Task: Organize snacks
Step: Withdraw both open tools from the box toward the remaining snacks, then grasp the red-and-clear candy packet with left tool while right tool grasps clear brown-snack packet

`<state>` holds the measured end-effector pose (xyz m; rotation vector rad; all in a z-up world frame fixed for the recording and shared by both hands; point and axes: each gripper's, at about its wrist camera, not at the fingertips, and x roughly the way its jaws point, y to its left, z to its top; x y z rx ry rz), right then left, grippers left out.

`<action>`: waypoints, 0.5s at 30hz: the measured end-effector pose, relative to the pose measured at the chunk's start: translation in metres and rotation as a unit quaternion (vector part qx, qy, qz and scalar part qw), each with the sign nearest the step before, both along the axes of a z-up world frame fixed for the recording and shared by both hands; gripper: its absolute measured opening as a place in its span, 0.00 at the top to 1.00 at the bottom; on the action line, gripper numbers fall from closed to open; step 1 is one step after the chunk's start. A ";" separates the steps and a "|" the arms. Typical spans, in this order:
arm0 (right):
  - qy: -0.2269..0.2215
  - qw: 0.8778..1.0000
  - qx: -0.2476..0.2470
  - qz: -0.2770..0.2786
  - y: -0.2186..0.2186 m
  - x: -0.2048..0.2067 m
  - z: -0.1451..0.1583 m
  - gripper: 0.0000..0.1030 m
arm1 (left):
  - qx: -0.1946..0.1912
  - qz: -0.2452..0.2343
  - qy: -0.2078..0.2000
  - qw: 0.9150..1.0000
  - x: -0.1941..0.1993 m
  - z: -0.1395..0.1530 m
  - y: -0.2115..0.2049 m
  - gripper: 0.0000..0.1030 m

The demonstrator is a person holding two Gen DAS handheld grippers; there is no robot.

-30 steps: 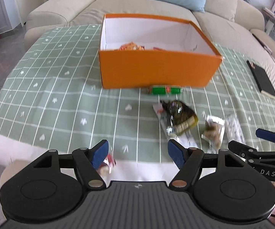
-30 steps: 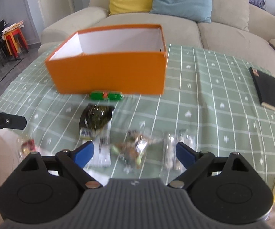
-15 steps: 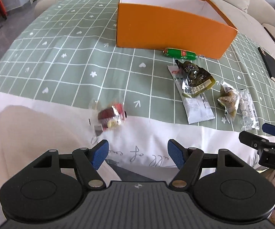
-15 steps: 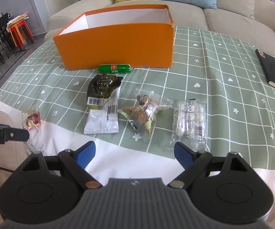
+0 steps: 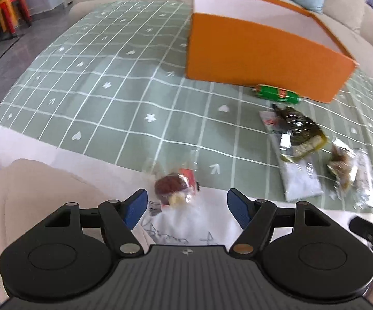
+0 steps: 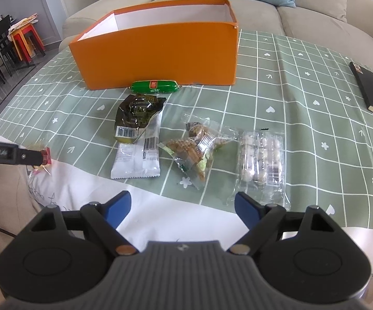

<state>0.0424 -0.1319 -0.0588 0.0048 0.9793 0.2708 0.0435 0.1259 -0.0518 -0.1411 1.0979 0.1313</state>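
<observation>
An open orange box (image 5: 264, 59) (image 6: 160, 54) stands on the green checked tablecloth. In front of it lie a green sausage (image 6: 154, 86), a dark green packet (image 6: 137, 115) on a white packet (image 6: 137, 160), a clear bag of brown snacks (image 6: 196, 147) and a clear pack of white pieces (image 6: 261, 155). A small clear-wrapped red and brown snack (image 5: 176, 188) lies at the cloth's near edge. My left gripper (image 5: 186, 201) is open around it, pads apart from it. My right gripper (image 6: 182, 199) hangs short of the bags, its jaws closing with nothing between them.
A black notebook (image 6: 372, 87) lies at the table's right side. A beige sofa (image 6: 315, 18) with yellow and blue cushions runs behind the table. Red and orange stools (image 6: 26, 41) stand far left. The left gripper's finger (image 6: 5, 152) reaches in at the left.
My left gripper has sunk and tilted toward the small wrapped snack, which now sits between its fingers. My right gripper has dropped a little and its jaws have narrowed slightly.
</observation>
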 end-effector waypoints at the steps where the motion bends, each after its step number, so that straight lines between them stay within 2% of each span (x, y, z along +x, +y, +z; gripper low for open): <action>1: 0.000 1.000 0.000 -0.001 -0.001 0.000 0.000 0.18 | 0.000 0.004 0.004 1.000 0.003 -0.002 0.001 0.20; 9: 0.003 1.000 -0.002 -0.005 -0.002 0.003 -0.005 0.19 | 0.028 0.024 0.024 0.999 0.015 -0.017 0.003 0.23; 15: -0.010 1.000 -0.001 -0.015 -0.006 0.005 -0.006 0.20 | 0.031 0.024 0.028 0.999 0.017 -0.022 0.003 0.37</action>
